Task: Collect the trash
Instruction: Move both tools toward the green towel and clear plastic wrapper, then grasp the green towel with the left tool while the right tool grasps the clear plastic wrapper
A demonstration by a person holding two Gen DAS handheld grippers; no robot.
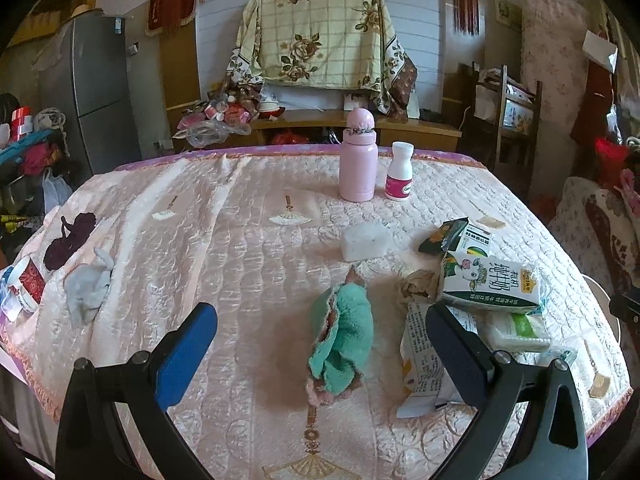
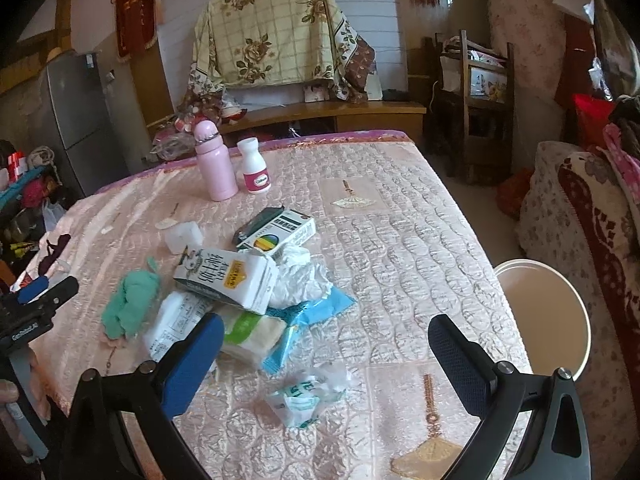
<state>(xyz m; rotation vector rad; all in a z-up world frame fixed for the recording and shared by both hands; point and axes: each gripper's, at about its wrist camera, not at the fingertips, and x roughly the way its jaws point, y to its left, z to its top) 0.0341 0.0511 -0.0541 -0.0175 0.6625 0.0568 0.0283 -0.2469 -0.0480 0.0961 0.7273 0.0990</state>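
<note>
Both grippers hover above the pink quilted tablecloth (image 1: 240,240), each with jaws spread wide and holding nothing. The left gripper (image 1: 320,344) frames a green cloth (image 1: 344,340) lying on the tablecloth. The right gripper (image 2: 326,348) sits over the trash pile, with a crumpled white-and-green wrapper (image 2: 304,396) between its fingers. The milk carton (image 2: 232,280) serves as the landmark: a white crumpled tissue (image 2: 300,276) touches its right side, a small box (image 2: 280,232) lies just behind it, a blue wrapper (image 2: 312,312) lies in front of it, and the green cloth lies to its left. A pink bottle (image 2: 214,162) and a white bottle (image 2: 254,166) stand upright well behind the carton. A round white bin (image 2: 548,312) stands beside the table, far right of the carton.
</note>
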